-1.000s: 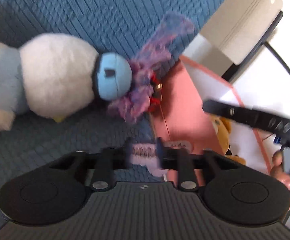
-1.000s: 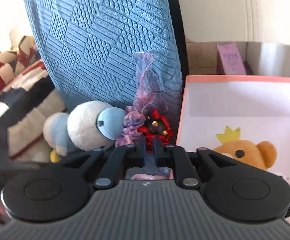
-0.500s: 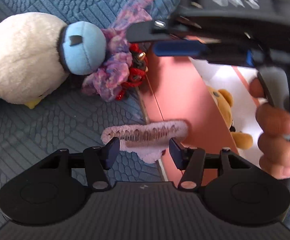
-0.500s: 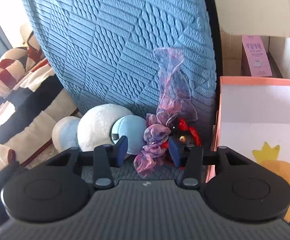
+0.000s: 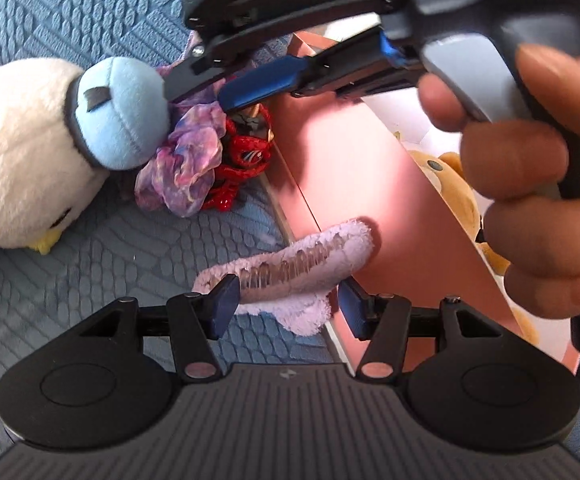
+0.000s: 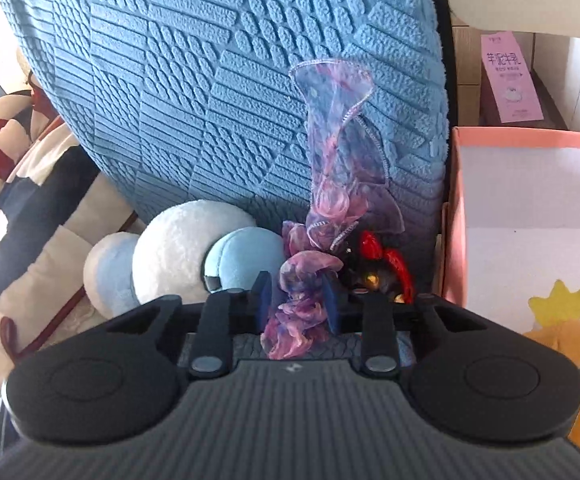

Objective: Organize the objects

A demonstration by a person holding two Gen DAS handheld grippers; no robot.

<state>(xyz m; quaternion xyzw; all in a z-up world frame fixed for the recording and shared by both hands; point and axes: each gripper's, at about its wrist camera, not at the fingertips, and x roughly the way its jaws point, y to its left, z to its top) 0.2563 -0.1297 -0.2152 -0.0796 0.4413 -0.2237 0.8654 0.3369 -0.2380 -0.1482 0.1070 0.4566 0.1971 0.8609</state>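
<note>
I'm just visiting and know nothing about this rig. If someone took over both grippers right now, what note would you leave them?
Left gripper: open, jaws just opened. The fluffy lilac hair clip lies between them on the blue cushion, leaning on the pink box.
Right gripper: jaws just closed in around the purple scarf; a firm pinch cannot be confirmed.
Done: the toy bear is in the box.
Left, probably: scarf, hair clip, red toy and plush bird are all outside the box.

Purple scarf [image 6: 302,312] between closing right tongs [image 6: 296,304], beside plush [image 6: 186,252].
</note>
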